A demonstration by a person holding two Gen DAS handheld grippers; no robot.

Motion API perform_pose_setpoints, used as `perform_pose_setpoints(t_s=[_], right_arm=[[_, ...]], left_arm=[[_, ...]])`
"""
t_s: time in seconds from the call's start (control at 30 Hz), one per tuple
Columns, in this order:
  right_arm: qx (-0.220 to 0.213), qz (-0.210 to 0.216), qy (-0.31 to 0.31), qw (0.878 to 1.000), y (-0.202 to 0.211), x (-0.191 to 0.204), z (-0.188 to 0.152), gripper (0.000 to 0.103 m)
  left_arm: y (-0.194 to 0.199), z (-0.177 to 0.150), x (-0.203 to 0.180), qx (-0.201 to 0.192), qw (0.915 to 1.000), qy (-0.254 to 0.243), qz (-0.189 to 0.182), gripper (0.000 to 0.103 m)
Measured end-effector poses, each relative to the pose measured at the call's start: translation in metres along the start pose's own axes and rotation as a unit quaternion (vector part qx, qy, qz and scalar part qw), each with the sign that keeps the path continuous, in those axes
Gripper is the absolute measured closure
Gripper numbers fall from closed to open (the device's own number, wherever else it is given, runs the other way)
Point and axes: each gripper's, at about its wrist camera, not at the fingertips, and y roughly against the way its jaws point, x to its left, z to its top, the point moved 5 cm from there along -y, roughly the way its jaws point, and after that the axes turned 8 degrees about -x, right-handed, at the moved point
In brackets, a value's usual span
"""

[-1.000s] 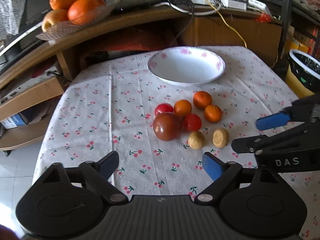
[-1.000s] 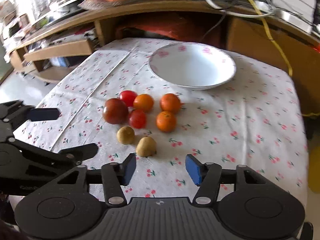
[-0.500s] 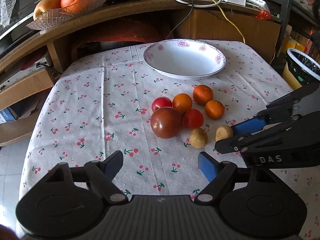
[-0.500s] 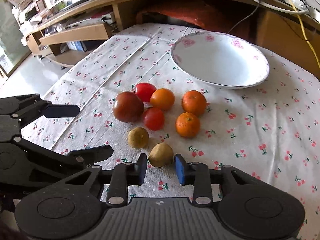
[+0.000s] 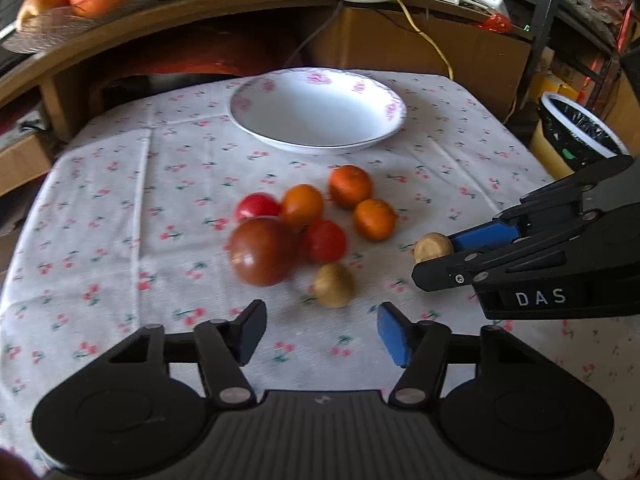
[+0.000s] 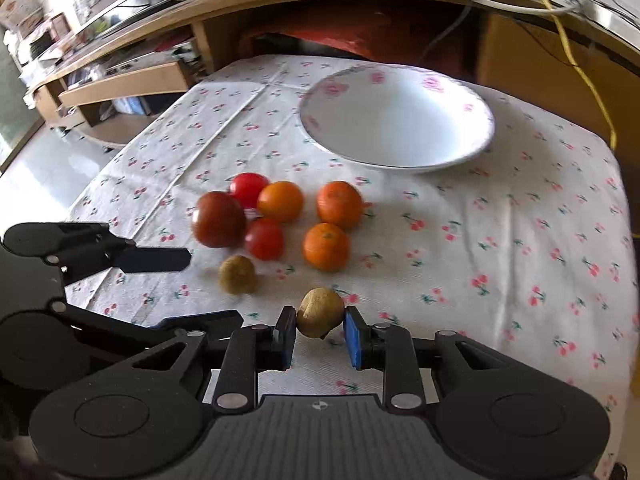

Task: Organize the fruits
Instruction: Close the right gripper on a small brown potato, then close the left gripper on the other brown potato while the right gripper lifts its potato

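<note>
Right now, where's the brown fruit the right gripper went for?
In the right wrist view, the brown fruit sits clamped between the right gripper fingers, low centre, over the tablecloth, with the other brown fruit to its left.

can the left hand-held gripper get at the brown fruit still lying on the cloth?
Probably yes. The left hand-held gripper is open, and the loose brown fruit lies just ahead of its gap with bare tablecloth between. The big tomato sits close beside it.
</note>
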Motion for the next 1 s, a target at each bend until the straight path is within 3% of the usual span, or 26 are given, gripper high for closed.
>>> perform_pose_setpoints(t_s=[0.23, 0.47, 0.77, 1.0], right_arm=[[-0.005, -0.005, -0.017, 1.000, 0.009, -0.012, -0.001, 0.081], [-0.011, -0.006, -0.020, 1.000, 0.013, -0.014, 0.002, 0.081], [-0.025, -0.010, -0.009, 1.000, 0.018, -0.010, 0.010, 0.081], [-0.053, -0.015, -0.022, 0.998, 0.019, -0.016, 0.038, 0.081]], left_arm=[[-0.011, 0.007, -0.007, -0.014, 0.9999, 0.003, -0.005, 0.055], [-0.009, 0.003, -0.014, -0.019, 0.9994, -0.025, 0.017, 0.071], [0.002, 0.012, -0.013, -0.022, 0.9990, -0.031, 0.023, 0.071], [0.008, 0.053, -0.002, -0.050, 0.9983, -0.027, 0.011, 0.071]])
